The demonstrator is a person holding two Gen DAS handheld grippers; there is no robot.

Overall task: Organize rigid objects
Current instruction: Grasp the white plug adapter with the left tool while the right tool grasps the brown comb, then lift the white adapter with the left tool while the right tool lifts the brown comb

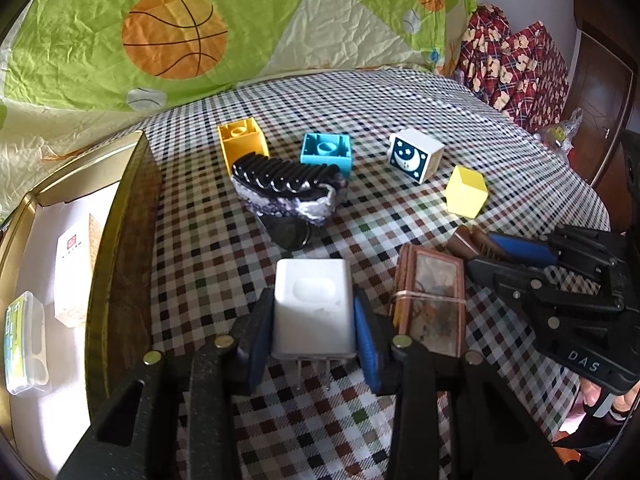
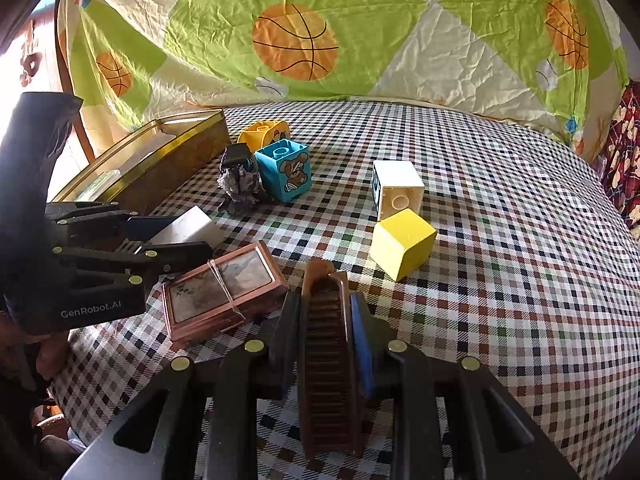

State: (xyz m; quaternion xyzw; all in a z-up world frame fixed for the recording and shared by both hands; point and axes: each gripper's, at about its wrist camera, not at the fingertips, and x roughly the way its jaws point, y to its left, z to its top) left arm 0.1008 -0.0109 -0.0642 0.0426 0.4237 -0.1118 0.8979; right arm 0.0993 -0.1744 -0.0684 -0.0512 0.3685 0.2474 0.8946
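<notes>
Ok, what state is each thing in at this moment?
Left gripper: jaws shut on charger.
Right gripper: jaws shut on comb.
Tin: open, no lid on.
Blue brick: upright, stud up.
White brick: on its side.
Frame: flat, banded with string.

Worktop [image 1: 400, 100] layout: tin box [image 1: 120, 216] at left edge; charger [image 1: 312, 312] near centre, framed plaque [image 1: 432, 300] just right of it; hair clip [image 1: 284, 192] behind the charger; four blocks [image 1: 326, 154] in a far row, running left to right; quilt [image 1: 200, 32] behind all.
</notes>
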